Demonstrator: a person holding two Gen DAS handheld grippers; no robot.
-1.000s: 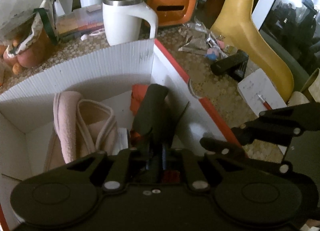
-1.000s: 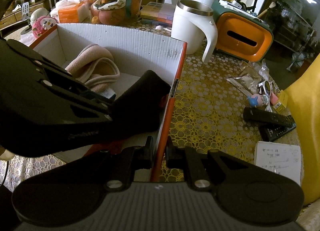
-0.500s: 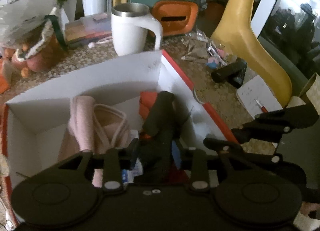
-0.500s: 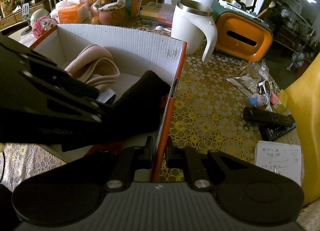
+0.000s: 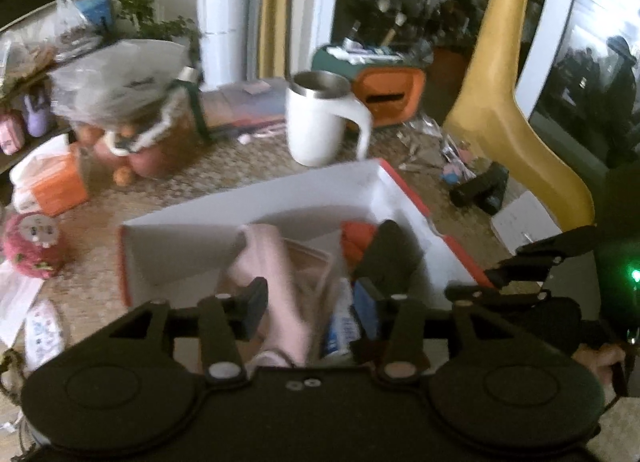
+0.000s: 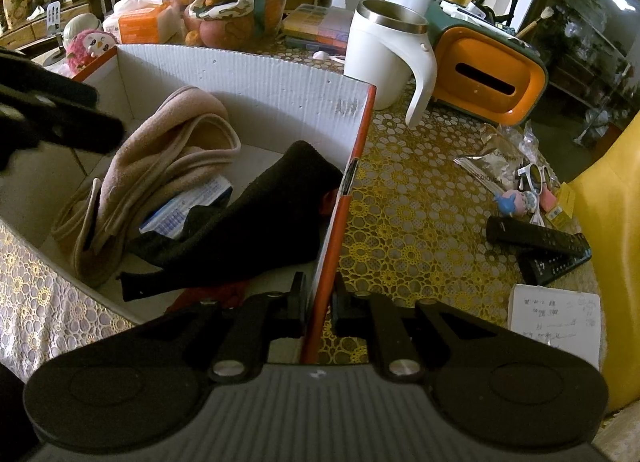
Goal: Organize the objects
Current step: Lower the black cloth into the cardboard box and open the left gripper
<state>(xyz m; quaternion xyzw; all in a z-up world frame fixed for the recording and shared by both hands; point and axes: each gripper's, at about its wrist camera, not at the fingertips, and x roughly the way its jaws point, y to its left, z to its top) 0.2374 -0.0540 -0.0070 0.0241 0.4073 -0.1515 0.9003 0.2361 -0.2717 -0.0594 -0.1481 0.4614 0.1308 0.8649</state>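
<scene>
A white cardboard box (image 6: 256, 81) with orange outer sides stands on the lace tablecloth. Inside lie a pink cloth (image 6: 160, 165), a black cloth item (image 6: 264, 213), a blue-and-white packet (image 6: 188, 205) and something red (image 5: 354, 240). My right gripper (image 6: 320, 310) is shut on the box's right wall (image 6: 344, 201) near its front corner. My left gripper (image 5: 312, 302) is open and empty, raised above the box (image 5: 208, 234); it shows at the left of the right wrist view (image 6: 60, 117).
A white mug (image 6: 384, 53) and an orange-and-green case (image 6: 488, 77) stand behind the box. Two black remotes (image 6: 536, 242), a notepad (image 6: 556, 322), wrappers and small toys lie to the right. A fruit bag (image 6: 232, 5), an orange packet and a pink plush are at the back left.
My left gripper has opened, let go of the black cloth item in the box, and lifted up and back. My right gripper has stayed shut on the box wall.
</scene>
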